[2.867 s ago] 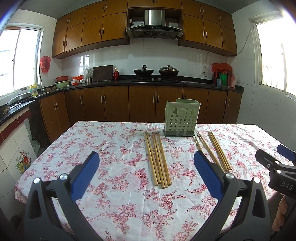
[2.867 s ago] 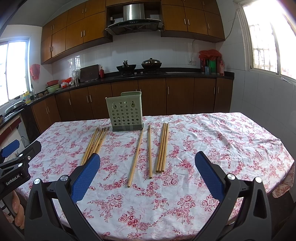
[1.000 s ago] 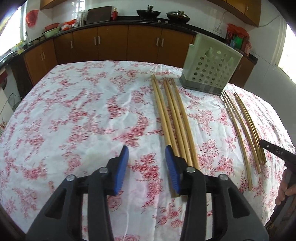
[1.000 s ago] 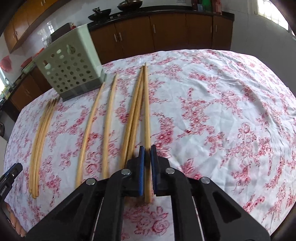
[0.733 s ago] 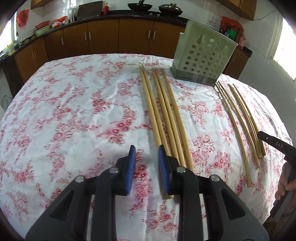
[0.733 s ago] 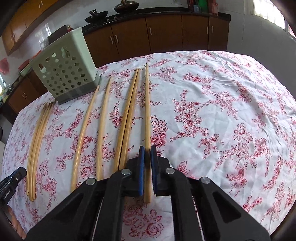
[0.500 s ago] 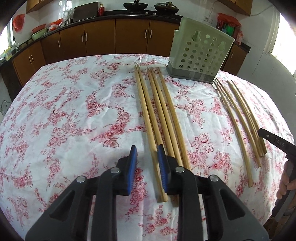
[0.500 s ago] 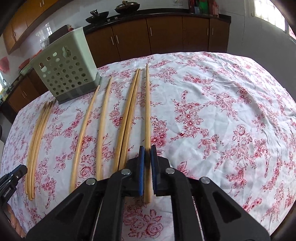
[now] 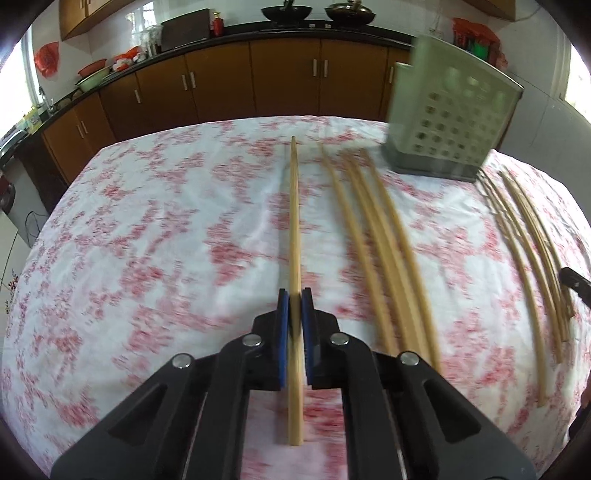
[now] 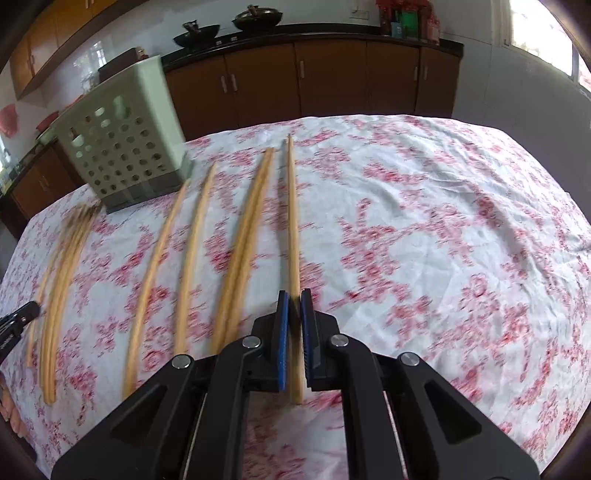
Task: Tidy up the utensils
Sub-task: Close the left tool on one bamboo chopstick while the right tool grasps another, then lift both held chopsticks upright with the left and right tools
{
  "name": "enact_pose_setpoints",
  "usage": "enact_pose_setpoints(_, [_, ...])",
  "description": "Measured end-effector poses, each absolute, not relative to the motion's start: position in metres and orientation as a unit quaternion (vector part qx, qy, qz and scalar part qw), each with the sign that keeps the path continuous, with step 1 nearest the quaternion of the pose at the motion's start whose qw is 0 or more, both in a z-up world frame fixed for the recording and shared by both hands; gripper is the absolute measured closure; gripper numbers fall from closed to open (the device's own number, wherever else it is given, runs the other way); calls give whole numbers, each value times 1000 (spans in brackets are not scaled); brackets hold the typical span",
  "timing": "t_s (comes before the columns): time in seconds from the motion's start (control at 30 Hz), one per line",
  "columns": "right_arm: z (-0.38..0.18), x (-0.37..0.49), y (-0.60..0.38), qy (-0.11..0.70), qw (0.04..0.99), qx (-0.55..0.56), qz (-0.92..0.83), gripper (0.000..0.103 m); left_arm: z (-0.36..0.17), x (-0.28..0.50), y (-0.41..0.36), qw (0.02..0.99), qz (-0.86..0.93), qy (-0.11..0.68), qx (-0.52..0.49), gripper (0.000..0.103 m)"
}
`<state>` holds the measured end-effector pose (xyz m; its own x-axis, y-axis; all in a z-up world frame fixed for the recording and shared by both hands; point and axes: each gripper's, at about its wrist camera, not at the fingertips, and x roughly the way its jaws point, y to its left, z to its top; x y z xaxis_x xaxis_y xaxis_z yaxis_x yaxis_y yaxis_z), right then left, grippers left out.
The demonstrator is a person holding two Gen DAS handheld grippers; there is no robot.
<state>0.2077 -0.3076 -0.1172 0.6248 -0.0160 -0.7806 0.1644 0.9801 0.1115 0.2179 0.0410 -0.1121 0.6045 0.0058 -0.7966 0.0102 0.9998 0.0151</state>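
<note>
This is a home kitchen. Brown wooden base cabinets (image 9: 221, 85) run along the back wall under a dark countertop (image 9: 258, 31), on which stand two black woks (image 9: 286, 11), a red bottle (image 9: 218, 26) and bowls (image 9: 92, 72) near the left window, with more wooden cupboards (image 10: 40, 48) mounted on the white tiled wall above. In front, the bench (image 9: 147, 240) is covered with a white cloth printed with red flowers, and a perforated pale green utensil holder (image 10: 122, 136) stands on it.

Chopsticks (image 9: 388, 254) apparently before holder (image 9: 448, 114), on tablecloth (image 9: 155, 236)
</note>
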Motion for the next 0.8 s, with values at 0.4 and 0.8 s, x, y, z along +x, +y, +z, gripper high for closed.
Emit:
enact_pose_setpoints(0.4, [-117, 206, -323, 419, 902, 84, -66, 95, -113, 207, 66, 901, -19, 433, -17, 93])
enact_pose_setpoints(0.8, [-114, 190, -323, 420, 901, 92, -61, 95, -109, 194, 60, 898, -12, 439, 9, 95])
